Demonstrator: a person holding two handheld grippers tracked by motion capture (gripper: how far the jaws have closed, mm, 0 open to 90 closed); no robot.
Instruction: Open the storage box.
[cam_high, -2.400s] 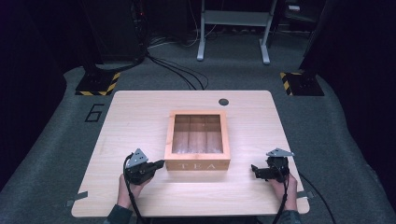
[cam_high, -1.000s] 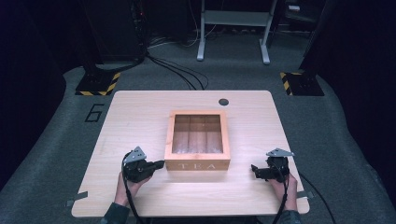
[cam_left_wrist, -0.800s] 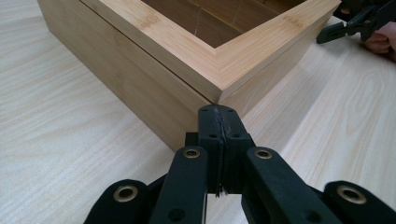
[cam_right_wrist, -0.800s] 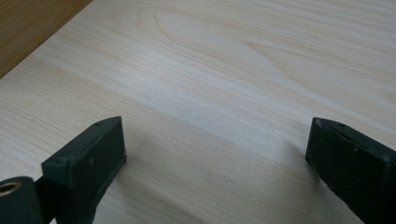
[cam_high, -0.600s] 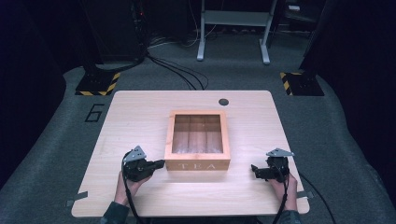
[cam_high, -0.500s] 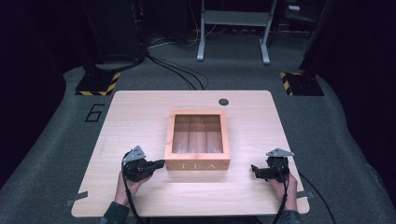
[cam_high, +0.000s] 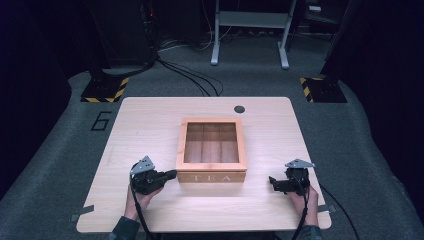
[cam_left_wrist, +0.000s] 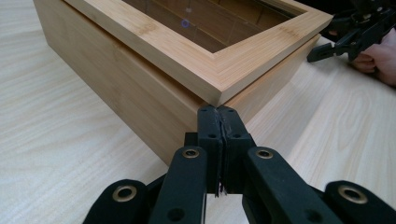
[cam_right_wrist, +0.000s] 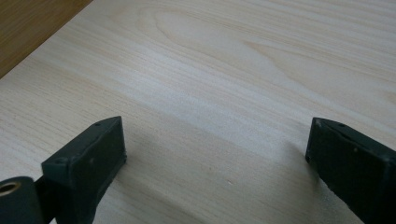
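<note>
A bamboo tea box (cam_high: 212, 177) with a glass-window lid, marked TEA on its front, stands in the middle of the table (cam_high: 150, 125). My left gripper (cam_high: 172, 174) lies at the box's near left corner. In the left gripper view its jaws (cam_left_wrist: 218, 114) are shut with nothing between them, and the tips sit right at the corner, just under the lid's overhanging edge (cam_left_wrist: 215, 79). My right gripper (cam_high: 272, 181) rests to the right of the box, apart from it. Its jaws (cam_right_wrist: 217, 149) stand open over bare wood, with the box side (cam_right_wrist: 28, 28) at the upper left.
A small black grommet (cam_high: 239, 108) sits near the table's far edge. Beyond the table lie floor cables (cam_high: 190, 80), a metal stand's legs (cam_high: 250, 50) and two yellow-black striped bases (cam_high: 105, 90). Bare tabletop surrounds the box on all sides.
</note>
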